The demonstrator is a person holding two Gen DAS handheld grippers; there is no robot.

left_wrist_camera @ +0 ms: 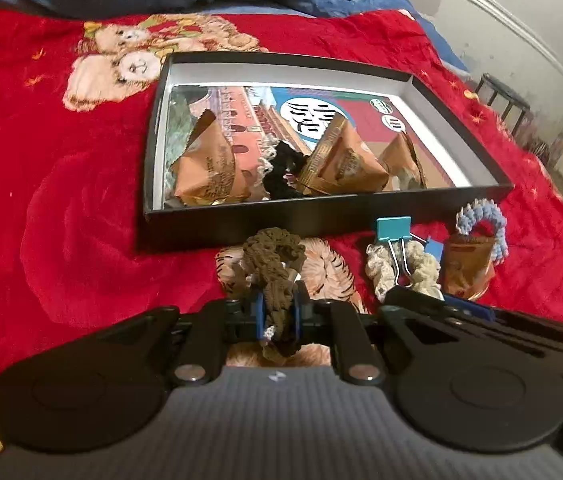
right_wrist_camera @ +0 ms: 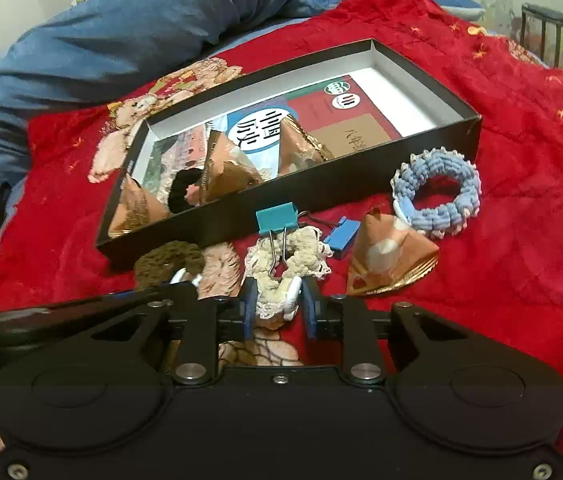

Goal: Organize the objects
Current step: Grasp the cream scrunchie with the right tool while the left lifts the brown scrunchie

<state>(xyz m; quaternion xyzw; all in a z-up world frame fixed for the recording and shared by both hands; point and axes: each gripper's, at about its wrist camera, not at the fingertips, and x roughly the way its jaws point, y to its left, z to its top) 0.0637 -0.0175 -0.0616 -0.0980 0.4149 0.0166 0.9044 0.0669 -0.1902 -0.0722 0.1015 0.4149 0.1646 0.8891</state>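
Scrunchies on red blanket (left_wrist_camera: 81, 200), near side of box: brown scrunchie (left_wrist_camera: 273, 264), crinkly knit, pinched tight in left gripper (left_wrist_camera: 278, 316); cream scrunchie (right_wrist_camera: 293, 264), lace-edged, clamped in right gripper (right_wrist_camera: 279, 304), teal binder clip (right_wrist_camera: 277, 216) lying on it. Blue scrunchie (right_wrist_camera: 437, 196) loose beside orange pyramid packet (right_wrist_camera: 389, 256). Beyond, black box (right_wrist_camera: 201, 224) holds three packets and a black scrunchie (left_wrist_camera: 281, 172).

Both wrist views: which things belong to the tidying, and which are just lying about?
Job: box, brown scrunchie in left gripper, cream scrunchie in right gripper, blue scrunchie, teal clip, packet.
Lying about: red blanket, blue duvet, stool.
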